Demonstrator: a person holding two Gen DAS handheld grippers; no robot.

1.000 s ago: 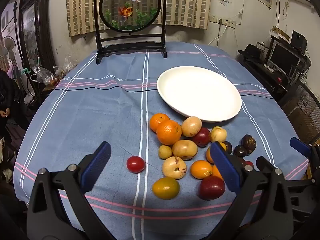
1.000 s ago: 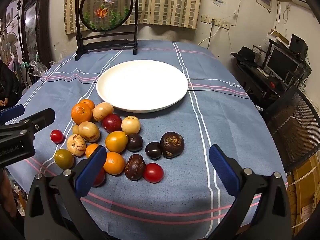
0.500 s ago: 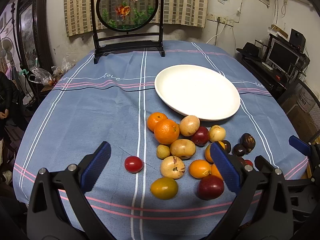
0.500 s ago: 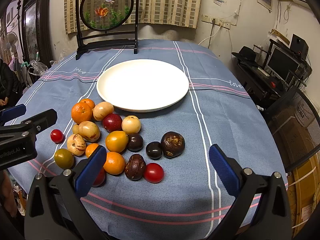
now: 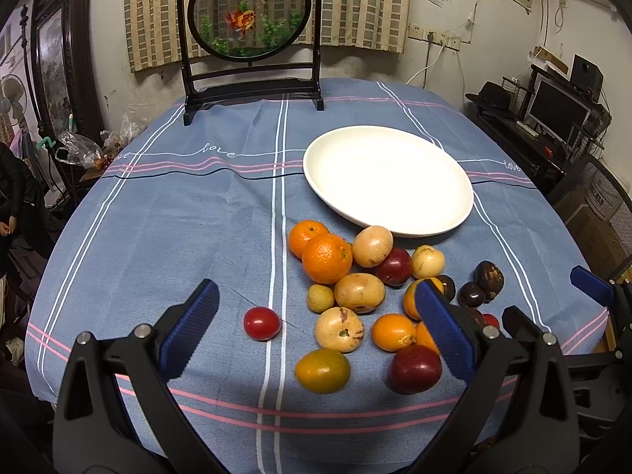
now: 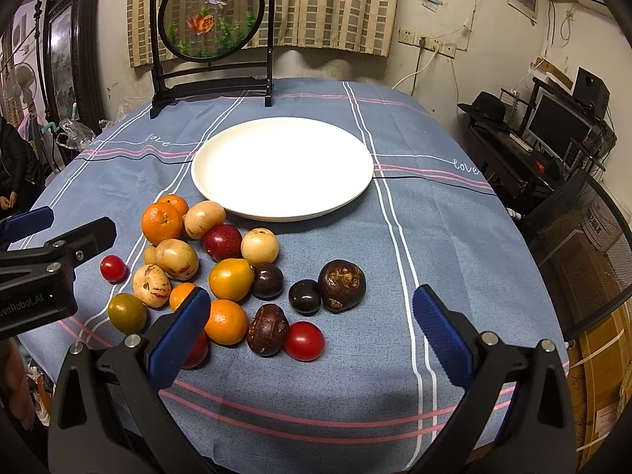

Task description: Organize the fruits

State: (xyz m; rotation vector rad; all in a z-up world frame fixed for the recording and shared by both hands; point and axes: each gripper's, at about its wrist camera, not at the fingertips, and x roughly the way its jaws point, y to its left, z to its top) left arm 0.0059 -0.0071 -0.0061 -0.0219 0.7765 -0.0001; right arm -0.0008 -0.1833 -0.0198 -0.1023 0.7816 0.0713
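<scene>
Still unsorted: fruits (image 6: 233, 276) heaped on bench (image 6: 454, 245) beside bare plate (image 6: 282, 168). Left tool (image 5: 316, 324), right tool (image 6: 308, 324) spread, empty, poised above heap, presumably for first pick.

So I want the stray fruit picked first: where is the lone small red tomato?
In the left wrist view the small red tomato lies alone on the cloth, left of the fruit pile, nearest the small yellow fruit.
</scene>
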